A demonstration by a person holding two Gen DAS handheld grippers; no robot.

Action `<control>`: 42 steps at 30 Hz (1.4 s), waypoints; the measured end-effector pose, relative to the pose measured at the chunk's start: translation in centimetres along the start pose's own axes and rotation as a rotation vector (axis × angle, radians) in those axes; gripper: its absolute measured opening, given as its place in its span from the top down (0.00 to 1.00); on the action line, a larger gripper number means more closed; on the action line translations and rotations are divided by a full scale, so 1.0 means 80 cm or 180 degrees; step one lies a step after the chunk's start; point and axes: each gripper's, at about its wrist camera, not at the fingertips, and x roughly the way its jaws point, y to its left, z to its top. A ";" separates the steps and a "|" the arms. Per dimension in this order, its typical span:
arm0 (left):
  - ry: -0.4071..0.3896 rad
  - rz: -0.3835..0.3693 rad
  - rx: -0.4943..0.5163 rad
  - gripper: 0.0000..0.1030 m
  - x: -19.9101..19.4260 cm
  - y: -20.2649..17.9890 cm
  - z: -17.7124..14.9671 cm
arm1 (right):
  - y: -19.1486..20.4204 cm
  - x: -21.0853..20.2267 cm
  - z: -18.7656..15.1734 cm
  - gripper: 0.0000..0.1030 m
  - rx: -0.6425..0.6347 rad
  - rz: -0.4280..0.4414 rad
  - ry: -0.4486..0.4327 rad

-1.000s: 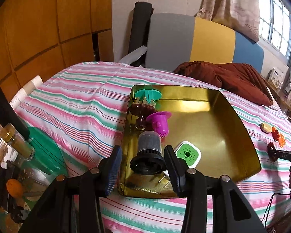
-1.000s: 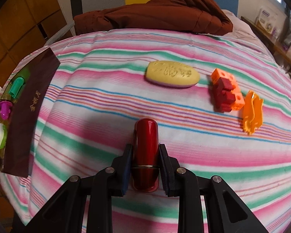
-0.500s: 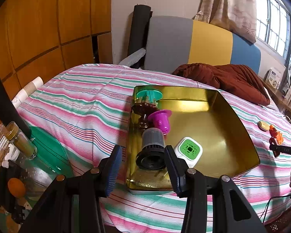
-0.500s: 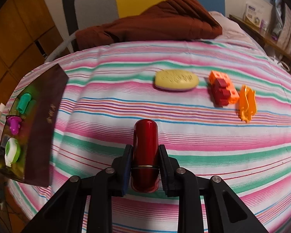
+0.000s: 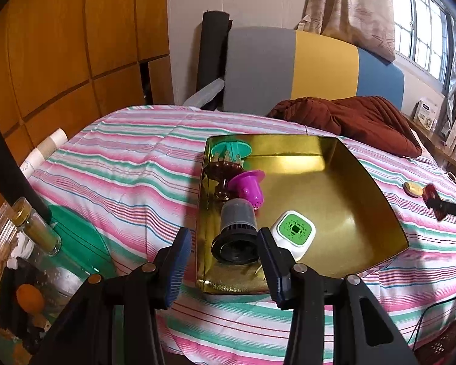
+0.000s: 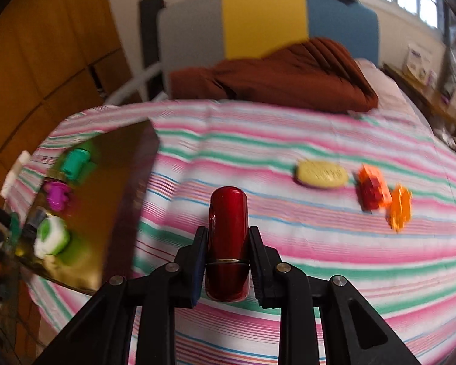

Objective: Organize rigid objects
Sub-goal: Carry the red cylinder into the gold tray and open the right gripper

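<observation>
My right gripper [image 6: 227, 252] is clamping one glossy red capsule-shaped case [image 6: 228, 237] between its two pads, the case pointing forward along the fingers and hanging clear above the striped bedspread [image 6: 288, 273]. Just past it on the cloth three loose things are lying: one yellow oval soap-like bar [image 6: 322, 174], one cluster of orange and red blocks [image 6: 374, 189] to its right, and one orange comb-like piece [image 6: 399, 210] touching or almost touching the blocks; the blur is keeping me from telling which. Off to the left one gold tray [image 6: 118, 182] is sitting on the bedspread.

My left gripper [image 5: 225, 261] is hovering partly open and holding nothing, its two fingers straddling the tray's near left corner [image 5: 234, 286] from above. Inside the tray I am counting five things, all crowded along its left side: one grey and black cup-shaped part [image 5: 237, 231] lying on its side nearest me, one white cube with a green top [image 5: 295, 234] just to its right, one magenta perforated cup [image 5: 249, 184] behind them, one dark brown piece [image 5: 220, 172] beside that, and one teal round piece [image 5: 231, 149] in the far left corner. The right half of the tray is showing only its gold floor. Beyond the tray one brown quilt [image 5: 349, 121] is lying bunched against one grey, yellow and blue headboard [image 5: 313, 73].
</observation>
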 end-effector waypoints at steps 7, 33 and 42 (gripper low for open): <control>0.0024 -0.0001 0.0042 0.56 0.003 -0.002 -0.003 | 0.107 -0.017 0.019 0.75 -0.0583 0.0415 -0.0138; 0.0132 0.0146 -0.0175 0.56 0.017 0.041 -0.019 | 0.288 0.123 -0.044 0.75 -0.1142 0.0859 0.0974; 0.0126 0.0230 -0.0207 0.56 0.017 0.045 -0.018 | 0.290 0.126 -0.047 0.73 -0.1004 0.1017 0.0905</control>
